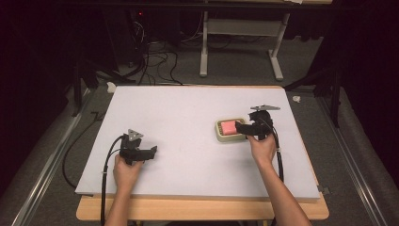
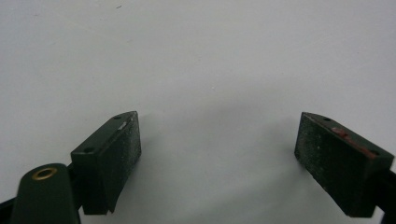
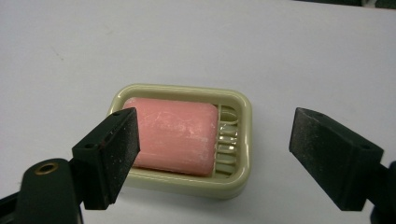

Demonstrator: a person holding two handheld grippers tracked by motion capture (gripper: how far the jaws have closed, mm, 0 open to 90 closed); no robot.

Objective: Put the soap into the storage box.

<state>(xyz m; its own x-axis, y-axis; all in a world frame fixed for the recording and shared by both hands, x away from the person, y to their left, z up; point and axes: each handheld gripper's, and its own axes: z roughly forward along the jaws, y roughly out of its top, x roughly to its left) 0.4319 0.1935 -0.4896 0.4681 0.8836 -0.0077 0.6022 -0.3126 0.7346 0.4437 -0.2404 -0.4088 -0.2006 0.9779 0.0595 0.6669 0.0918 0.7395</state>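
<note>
The pink rectangular bar of soap [image 3: 175, 136] lies in the cream plastic soap dish [image 3: 236, 183], pushed toward the dish's left end in the right gripper view, so that the ribbed drain slots at its right end are exposed. In the high view the dish sits right of centre on the pale grey table board [image 1: 188, 113].

Right gripper [image 3: 212, 154]: held just beside the dish, jaws apart and clamping nothing. The left pad overlaps the soap's lower left corner in the right gripper view; contact cannot be confirmed. The right pad stands clear of the dish on the far right of the frame.

Left gripper [image 2: 217, 154]: jaws spread wide over bare board, nothing between them. In the high view it rests at lower left, well apart from the dish.

Step in hand, as judged: approach to the soap, before any grasp. The next move calls for centring the jaws over the bar, lowering the pads inside the dish rim, then closing on the soap's sides. The left gripper may need to steady the dish.
</note>
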